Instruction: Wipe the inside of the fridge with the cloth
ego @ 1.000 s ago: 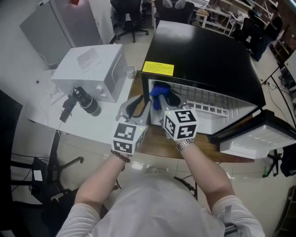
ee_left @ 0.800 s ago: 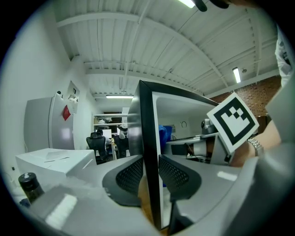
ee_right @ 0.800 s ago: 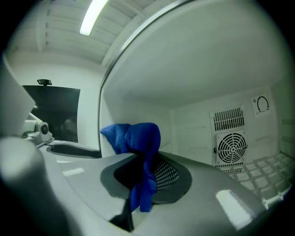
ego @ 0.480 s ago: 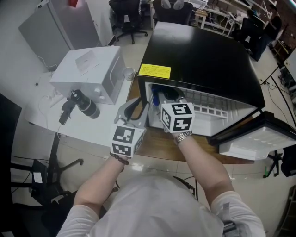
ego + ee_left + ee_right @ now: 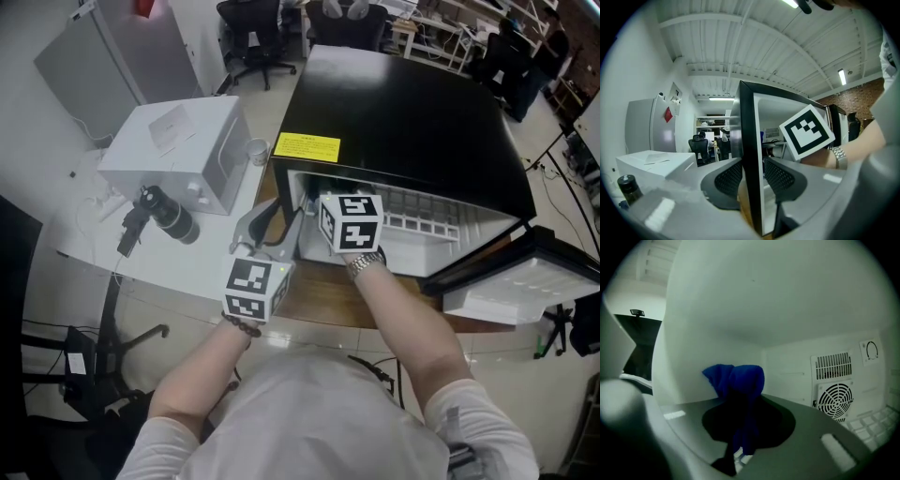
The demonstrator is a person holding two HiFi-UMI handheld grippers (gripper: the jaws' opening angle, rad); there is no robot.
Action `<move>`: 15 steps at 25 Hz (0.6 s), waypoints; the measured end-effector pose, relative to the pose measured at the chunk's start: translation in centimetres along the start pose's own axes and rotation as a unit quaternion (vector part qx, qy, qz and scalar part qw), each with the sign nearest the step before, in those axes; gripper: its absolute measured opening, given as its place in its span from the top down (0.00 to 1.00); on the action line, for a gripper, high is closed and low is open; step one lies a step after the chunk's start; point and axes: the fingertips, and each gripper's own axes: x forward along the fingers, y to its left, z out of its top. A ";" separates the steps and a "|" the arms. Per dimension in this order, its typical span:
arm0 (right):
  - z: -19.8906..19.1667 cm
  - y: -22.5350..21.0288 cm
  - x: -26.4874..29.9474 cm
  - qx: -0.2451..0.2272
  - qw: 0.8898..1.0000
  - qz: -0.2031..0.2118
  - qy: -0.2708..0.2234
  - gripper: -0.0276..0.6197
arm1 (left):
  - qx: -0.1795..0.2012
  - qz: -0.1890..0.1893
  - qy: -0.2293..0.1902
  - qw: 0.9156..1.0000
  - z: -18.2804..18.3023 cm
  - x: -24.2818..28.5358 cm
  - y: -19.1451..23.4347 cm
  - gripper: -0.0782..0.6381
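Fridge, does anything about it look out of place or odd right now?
Nothing looks spilled or damaged. One oddity: the side wall of the fridge stands between the jaws of the left gripper, which have just been opening. The right gripper holds the blue cloth inside, as expected.

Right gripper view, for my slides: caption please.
Right gripper holds a blue cloth inside the white fridge, fan grille at right.

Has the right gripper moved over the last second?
Yes. In the head view the right gripper has gone further into the fridge, closer to its yellow label.
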 end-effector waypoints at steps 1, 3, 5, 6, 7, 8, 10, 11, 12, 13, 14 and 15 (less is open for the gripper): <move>0.0 -0.2 0.2 -0.001 1.000 -0.003 0.001 0.87 | -0.001 0.001 -0.001 1.000 0.0 0.0 0.0 0.69; 0.1 -0.5 0.6 -0.003 1.000 -0.008 0.001 0.87 | -0.004 0.003 -0.003 1.000 0.0 0.0 0.0 0.69; 0.2 -0.9 1.0 -0.007 1.000 -0.012 0.002 0.87 | -0.003 0.003 -0.004 1.000 0.0 0.1 0.0 0.69; 0.2 -1.0 1.2 -0.010 1.000 -0.015 0.002 0.87 | -0.001 0.002 -0.004 1.000 -0.2 0.1 0.1 0.70; 0.3 -1.3 1.4 -0.011 1.000 -0.018 0.002 0.87 | 0.001 0.000 -0.004 1.000 -0.2 0.1 0.1 0.70; 0.3 -1.5 1.6 -0.012 1.000 -0.021 0.002 0.87 | 0.001 -0.001 -0.005 1.000 -0.2 0.1 0.1 0.71; 0.2 -2.0 1.9 -0.009 1.000 -0.029 0.003 0.87 | 0.000 -0.001 -0.007 1.000 0.1 0.1 0.1 0.71; 0.1 -2.2 2.0 -0.006 0.999 -0.032 0.003 0.87 | 0.001 0.000 -0.007 1.000 0.2 0.0 0.0 0.71; 0.1 -2.4 2.2 -0.005 0.999 -0.034 0.004 0.87 | 0.002 0.000 -0.007 1.000 0.2 0.0 0.0 0.71; 0.2 -2.5 2.3 -0.005 0.999 -0.036 0.003 0.87 | 0.004 0.000 -0.007 1.000 0.1 0.0 0.0 0.71; 0.3 -2.8 2.4 -0.007 0.999 -0.039 0.003 0.87 | 0.007 0.000 -0.007 1.000 0.0 0.1 0.0 0.71; 0.4 -3.1 2.4 -0.009 0.999 -0.043 0.002 0.87 | 0.009 -0.001 -0.006 1.000 -0.1 0.1 0.0 0.71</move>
